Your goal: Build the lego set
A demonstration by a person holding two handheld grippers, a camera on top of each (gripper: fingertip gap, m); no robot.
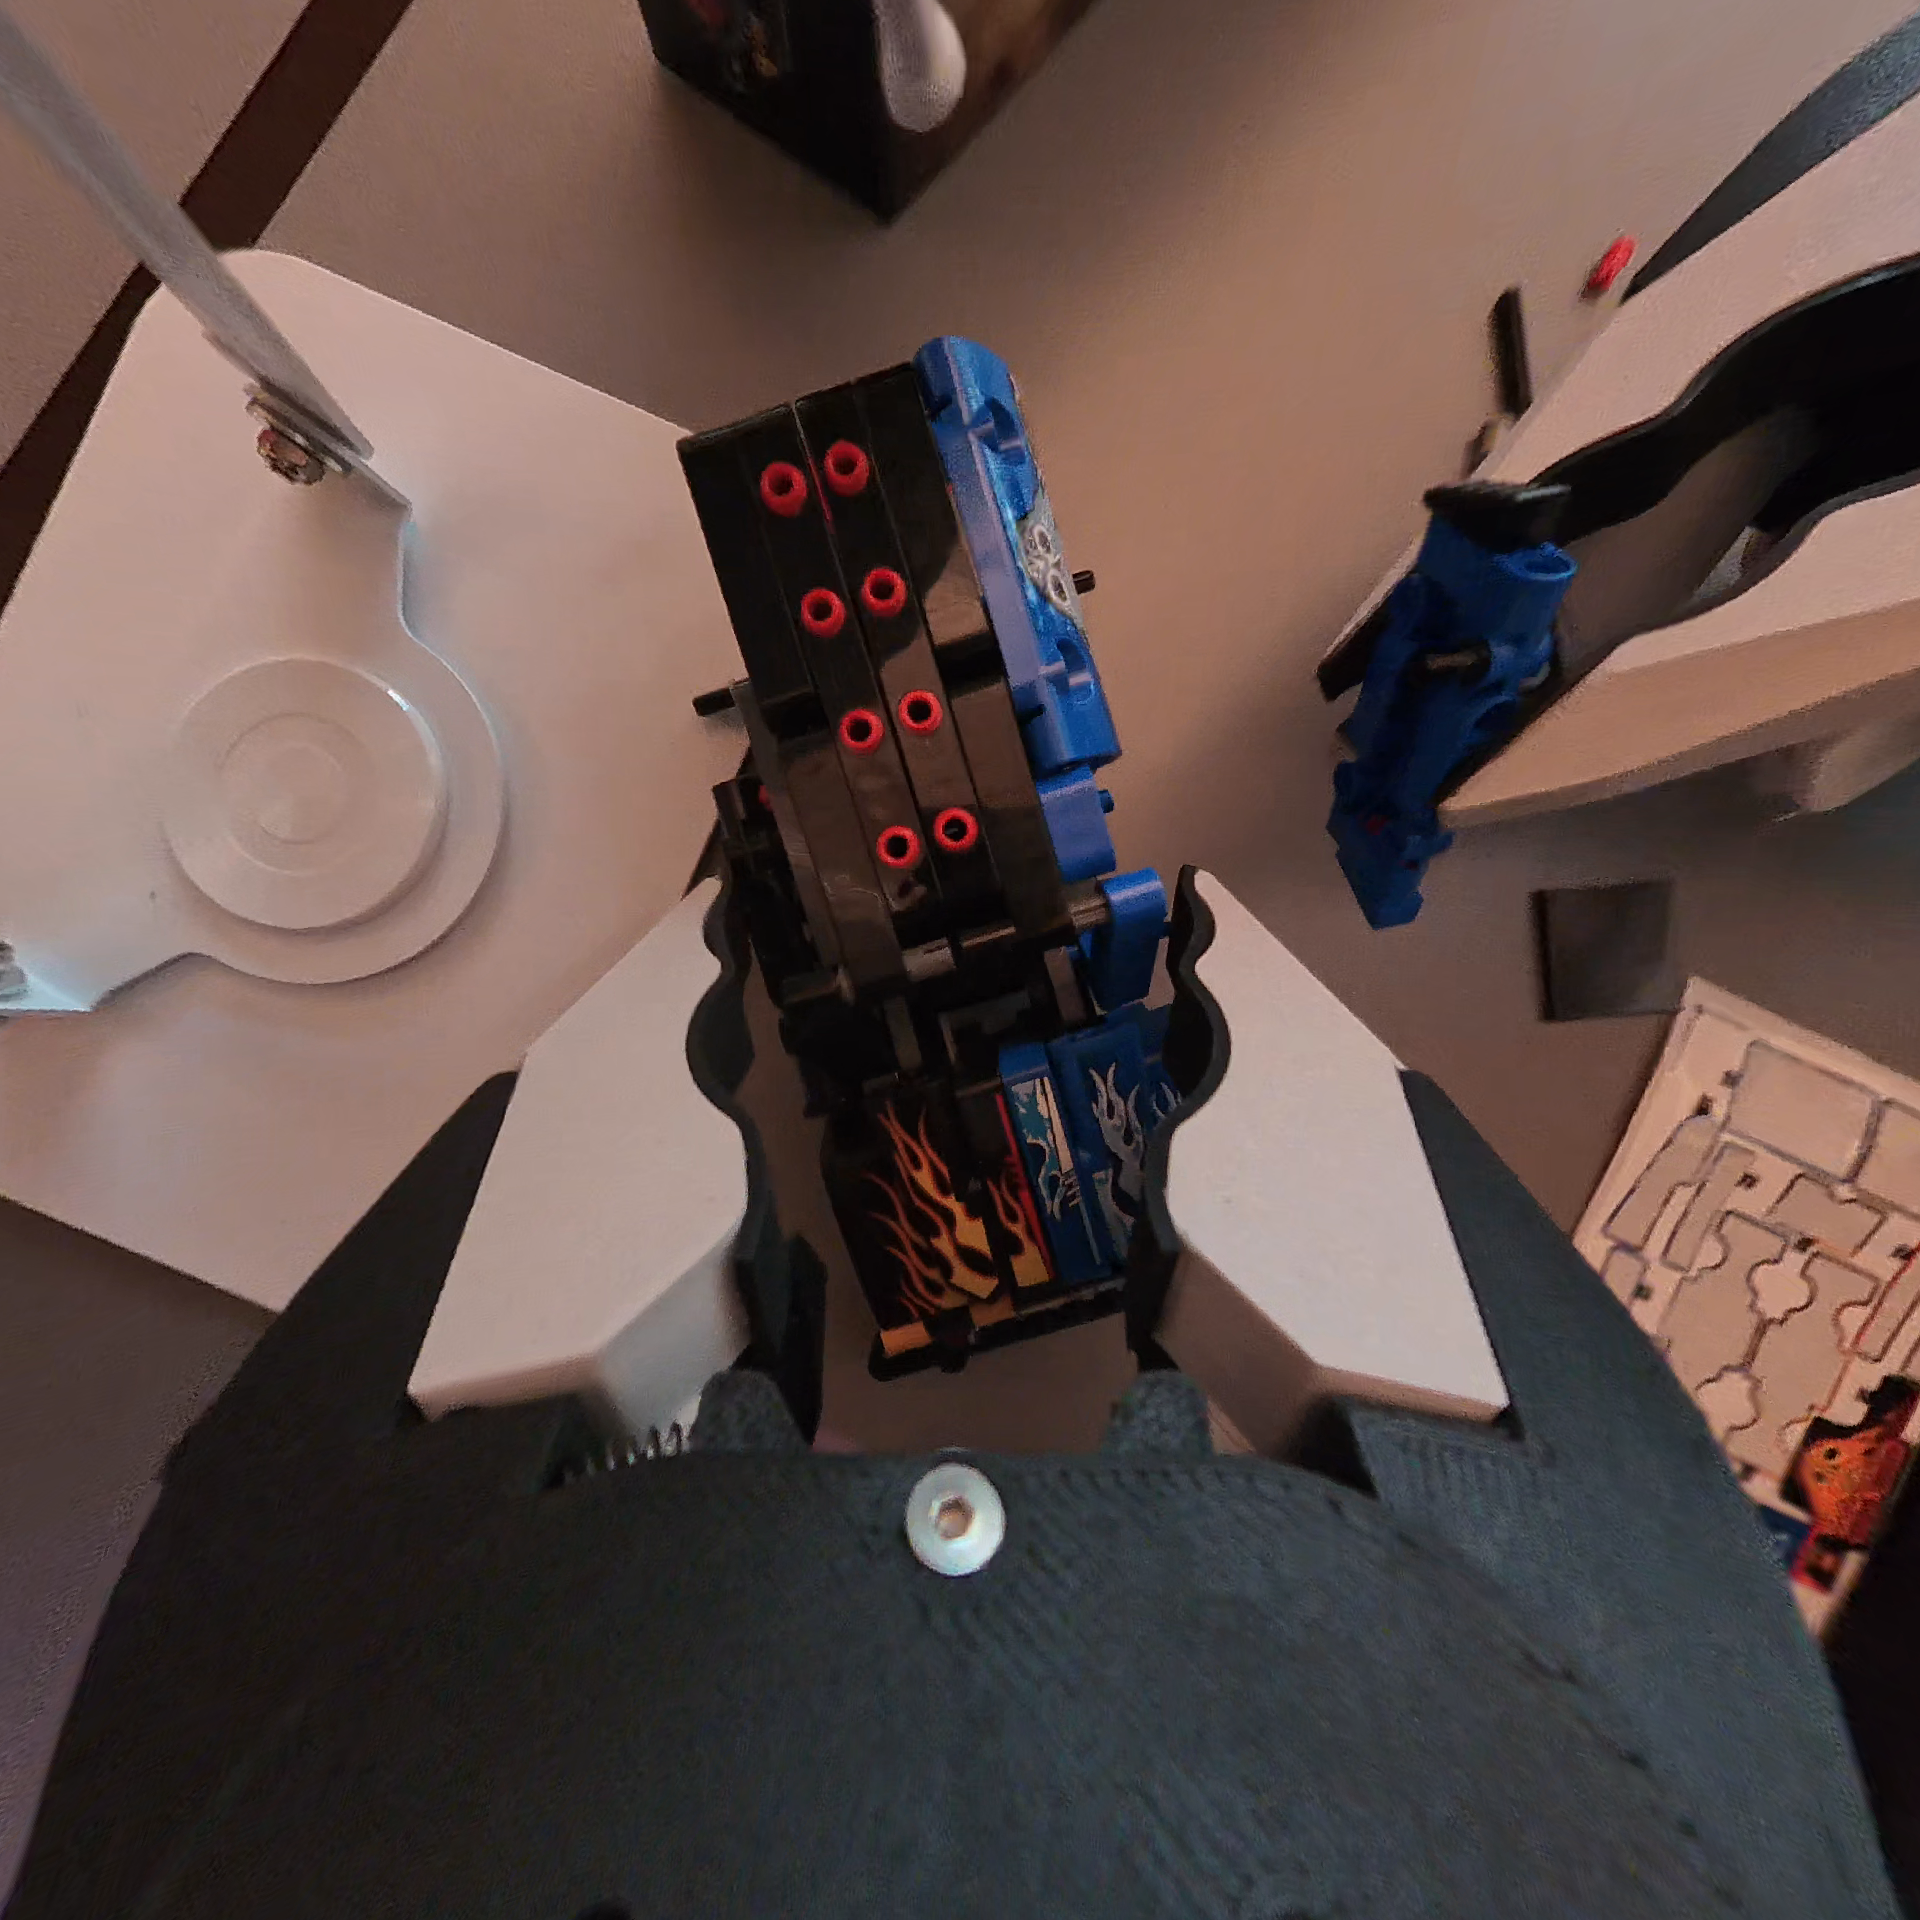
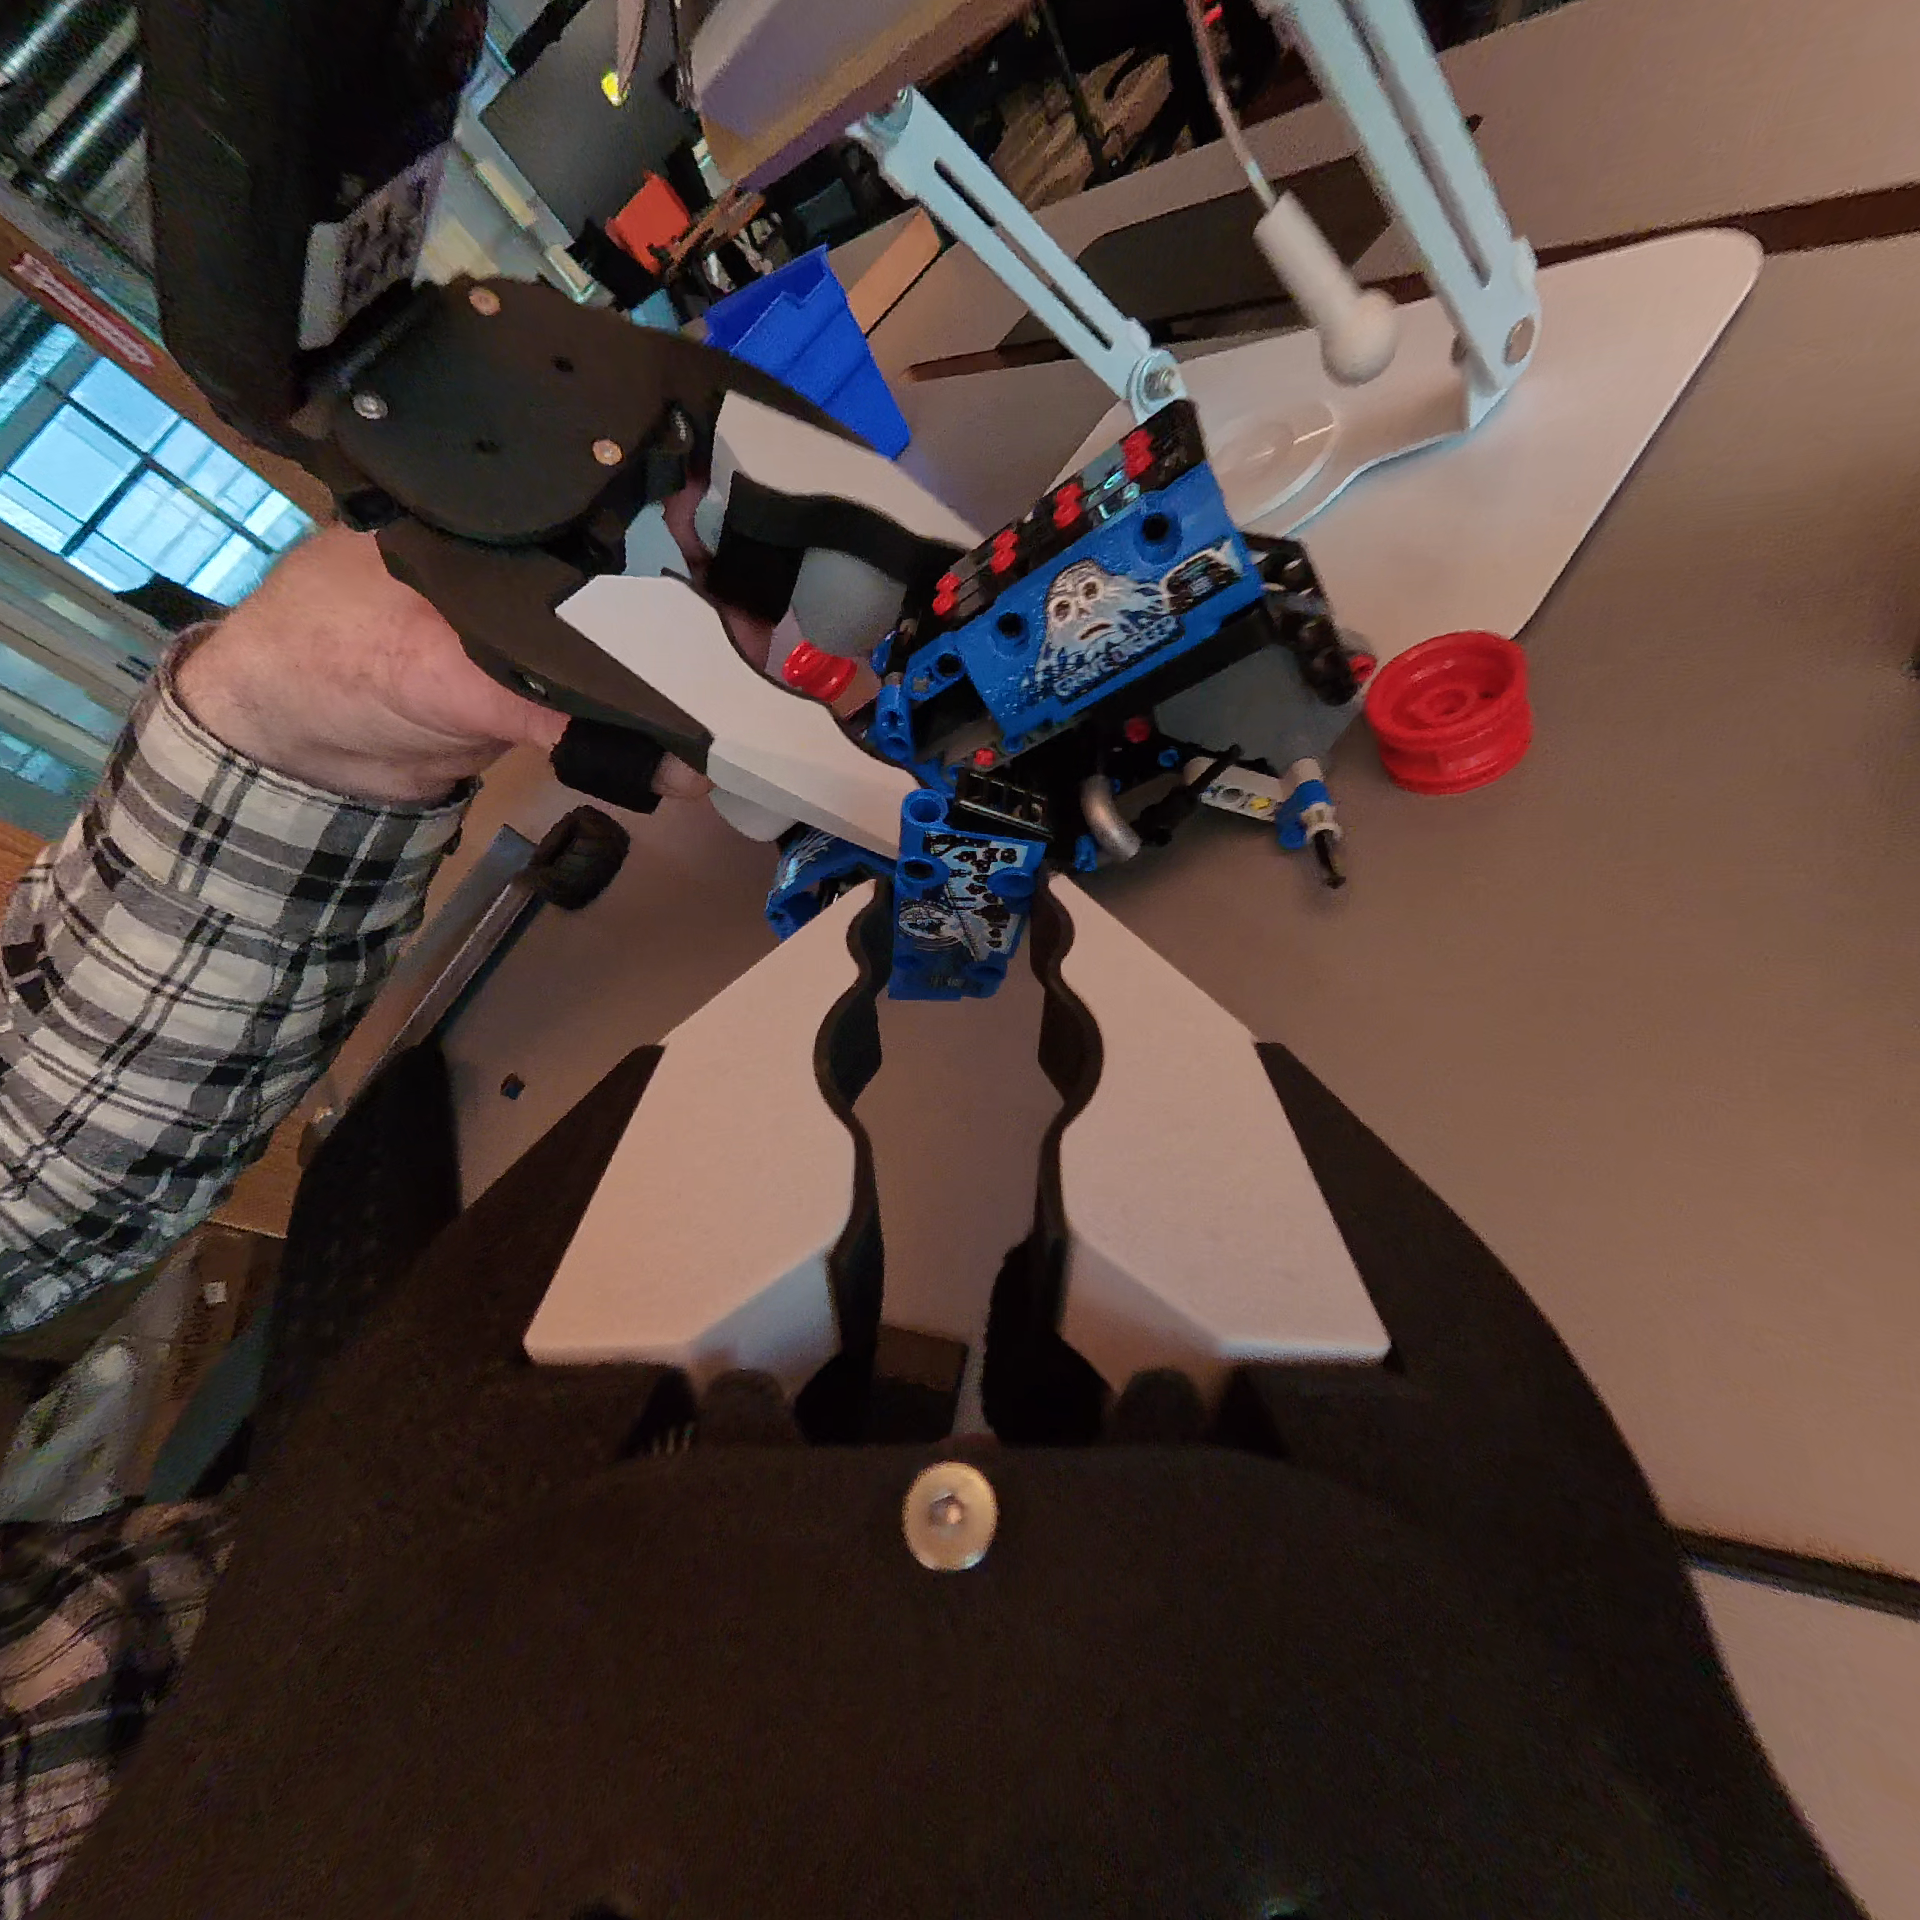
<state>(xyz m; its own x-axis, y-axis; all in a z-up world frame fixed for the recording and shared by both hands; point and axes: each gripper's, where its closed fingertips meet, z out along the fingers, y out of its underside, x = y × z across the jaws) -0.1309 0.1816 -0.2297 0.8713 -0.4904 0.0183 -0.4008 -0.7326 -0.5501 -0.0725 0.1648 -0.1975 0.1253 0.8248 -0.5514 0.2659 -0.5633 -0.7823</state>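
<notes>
My left gripper [image 1: 961, 914] is shut on the lego model [image 1: 894, 665], a black body with rows of red pins, a blue side panel and flame stickers. It holds the model above the table. In the right wrist view the left gripper [image 2: 904, 675] and the model [image 2: 1091, 623] show at centre, with the blue stickered panel facing me. My right gripper [image 2: 956, 920] is shut on a small blue panel piece [image 2: 961, 925], just below the model. In the left wrist view that piece [image 1: 1434, 717] and the right gripper [image 1: 1455, 623] are to the model's right, apart from it.
A red wheel hub [image 2: 1449, 712] lies on the brown table to the model's right. A white lamp base [image 1: 291, 748] with its arm [image 2: 1039, 270] stands behind. A sticker sheet [image 1: 1766, 1247], a black square [image 1: 1600, 945], a dark box [image 1: 831, 94] and a blue bin [image 2: 810, 343] are around. Between my right fingertips and the black square [image 1: 1600, 945] there is roughly 11 cm.
</notes>
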